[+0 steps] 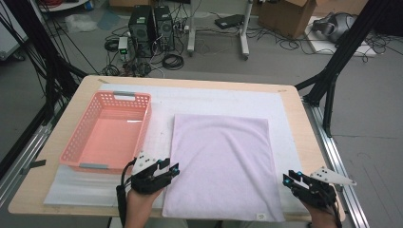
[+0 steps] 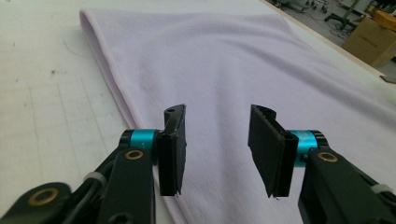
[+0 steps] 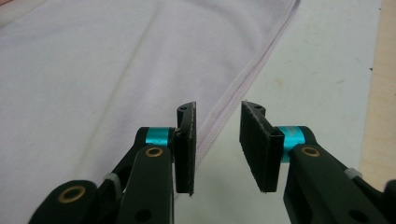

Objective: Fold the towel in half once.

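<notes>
Both grippers' jaws gape (nothing between), apparently just above the towel [image 1: 221, 166].

High view above the near table edge [image 1: 190, 80] facing forward and down, both gripper views low, close, sharing its lilac towel [image 1: 221, 161]

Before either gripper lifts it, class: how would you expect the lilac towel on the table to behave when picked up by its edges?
The lilac towel lies flat with soft creases, so it is probably floppy and would sag between the left gripper and the right gripper. It looks thin, so likely light. Its hemmed edge should give the pads some purchase.
</notes>
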A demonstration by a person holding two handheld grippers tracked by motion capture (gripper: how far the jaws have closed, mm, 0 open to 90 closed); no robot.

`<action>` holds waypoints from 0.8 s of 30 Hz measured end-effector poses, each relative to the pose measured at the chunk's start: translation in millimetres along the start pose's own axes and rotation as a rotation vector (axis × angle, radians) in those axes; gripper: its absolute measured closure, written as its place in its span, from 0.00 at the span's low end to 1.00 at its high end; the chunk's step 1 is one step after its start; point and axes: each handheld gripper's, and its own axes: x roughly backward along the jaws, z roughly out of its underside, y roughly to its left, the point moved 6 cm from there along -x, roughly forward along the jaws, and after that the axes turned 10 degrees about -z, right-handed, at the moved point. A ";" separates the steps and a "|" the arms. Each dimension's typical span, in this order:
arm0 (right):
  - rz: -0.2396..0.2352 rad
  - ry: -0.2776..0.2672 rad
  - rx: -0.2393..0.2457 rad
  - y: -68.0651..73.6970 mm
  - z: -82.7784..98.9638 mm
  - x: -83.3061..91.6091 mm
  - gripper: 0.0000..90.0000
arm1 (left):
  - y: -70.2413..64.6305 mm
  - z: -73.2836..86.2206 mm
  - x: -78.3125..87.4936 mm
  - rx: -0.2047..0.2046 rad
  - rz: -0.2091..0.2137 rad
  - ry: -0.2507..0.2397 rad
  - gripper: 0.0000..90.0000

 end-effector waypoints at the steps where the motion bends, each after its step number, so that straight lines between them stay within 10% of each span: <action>1: 0.004 0.001 0.004 -3.4 -1.0 -1.5 0.71 | 2.0 -3.5 -4.7 0.002 -0.005 0.000 0.61; 24: -0.007 0.001 -0.029 -50.4 -39.3 -51.9 0.72 | 49.9 -32.4 -98.1 -0.011 -0.159 0.108 0.63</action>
